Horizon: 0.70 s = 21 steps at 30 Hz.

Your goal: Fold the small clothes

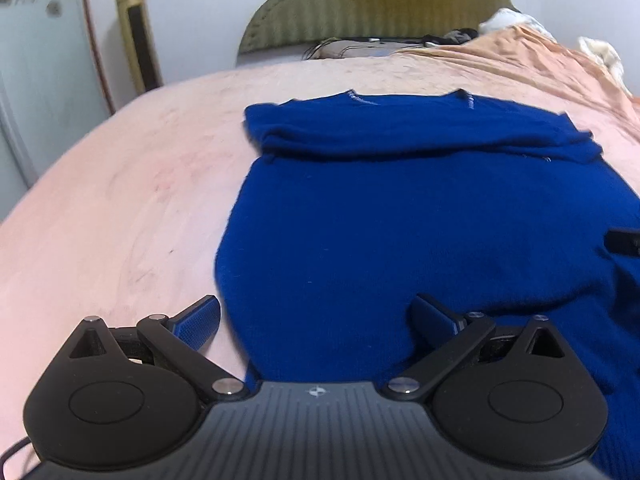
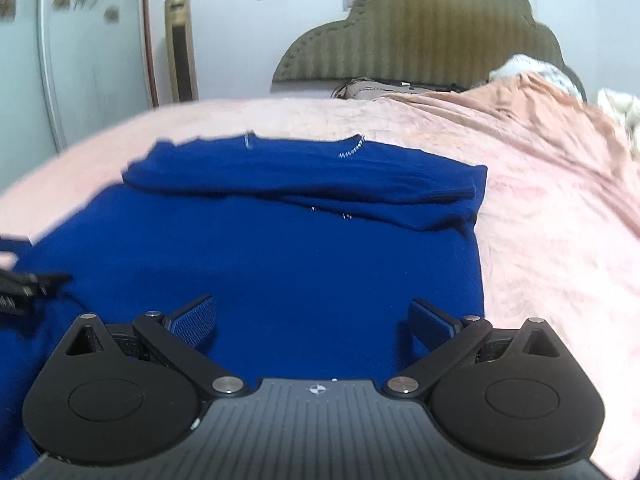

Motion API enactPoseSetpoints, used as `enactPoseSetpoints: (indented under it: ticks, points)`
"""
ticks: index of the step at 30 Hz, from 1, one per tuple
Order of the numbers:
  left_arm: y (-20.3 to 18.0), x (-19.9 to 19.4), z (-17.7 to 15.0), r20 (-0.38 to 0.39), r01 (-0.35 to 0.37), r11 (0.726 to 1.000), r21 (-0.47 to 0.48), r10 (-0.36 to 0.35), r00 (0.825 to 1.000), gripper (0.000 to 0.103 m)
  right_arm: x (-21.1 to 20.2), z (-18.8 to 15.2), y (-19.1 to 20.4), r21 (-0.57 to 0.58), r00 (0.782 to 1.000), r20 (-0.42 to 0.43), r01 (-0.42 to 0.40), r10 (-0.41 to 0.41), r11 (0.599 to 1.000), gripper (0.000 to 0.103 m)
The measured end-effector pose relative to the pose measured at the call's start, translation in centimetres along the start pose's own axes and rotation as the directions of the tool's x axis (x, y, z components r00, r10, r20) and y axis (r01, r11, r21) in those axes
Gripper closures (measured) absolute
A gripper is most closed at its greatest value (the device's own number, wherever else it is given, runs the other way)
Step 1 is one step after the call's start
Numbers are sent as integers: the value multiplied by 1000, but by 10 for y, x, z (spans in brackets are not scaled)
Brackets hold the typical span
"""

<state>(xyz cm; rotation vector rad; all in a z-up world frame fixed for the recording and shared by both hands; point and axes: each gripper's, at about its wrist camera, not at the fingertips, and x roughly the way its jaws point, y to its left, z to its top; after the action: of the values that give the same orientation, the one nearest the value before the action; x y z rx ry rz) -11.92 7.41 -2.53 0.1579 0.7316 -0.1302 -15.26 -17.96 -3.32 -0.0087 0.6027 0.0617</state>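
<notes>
A dark blue sweater (image 1: 400,216) lies flat on a pink bed (image 1: 120,200), collar at the far end, with its sleeves folded across the chest in a band. My left gripper (image 1: 316,320) is open and empty, low over the sweater's near left hem edge. My right gripper (image 2: 314,320) is open and empty over the sweater's (image 2: 280,264) near right part. The right gripper's tip shows at the right edge of the left wrist view (image 1: 624,240). The left gripper shows at the left edge of the right wrist view (image 2: 24,284).
A peach blanket (image 2: 540,152) is rumpled on the bed's right side. An olive headboard (image 2: 420,32) stands at the far end with dark and white items by it. A gold tower fan (image 1: 138,32) and a white wardrobe (image 1: 36,60) stand at left.
</notes>
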Motion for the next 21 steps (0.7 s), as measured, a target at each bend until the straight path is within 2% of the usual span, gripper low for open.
enactPoseSetpoints:
  ticks: [3,5,7,9,11,13,15,17,19,21]
  points:
    - [17,-28,2,84,-93,996,4,92,992,1,-1,1,3,-51,995,5,99,-99,994,0]
    - [30,-54,1,149,-79,996,41,72,986,0,-8,5,-4,-49,991,10,137,-137,989,0]
    - [39,-69,-4,174,-65,995,75,51,984,0,-18,8,-15,-28,993,7,118,-118,993,0]
    - [38,-65,-9,133,-29,991,134,11,991,0,-20,8,-25,18,997,-12,82,-82,996,0]
    - [35,-56,-8,134,-40,985,165,17,991,0,-12,6,-32,70,998,-53,21,-18,997,0]
    - [35,-54,2,168,-65,985,157,38,985,0,-11,3,-33,100,998,-64,2,5,995,0]
    - [40,-48,17,181,-6,993,119,-16,983,0,-22,3,-34,102,999,-35,18,-14,995,0]
    - [49,-36,29,155,76,994,85,-88,984,0,-36,5,-40,114,999,4,45,-46,992,0]
    - [55,-18,35,101,150,986,70,-157,982,0,-46,4,-55,178,998,20,47,-51,983,0]
    - [60,0,37,41,216,975,60,-219,975,0,-49,0,-75,286,1000,-11,18,-16,958,0]
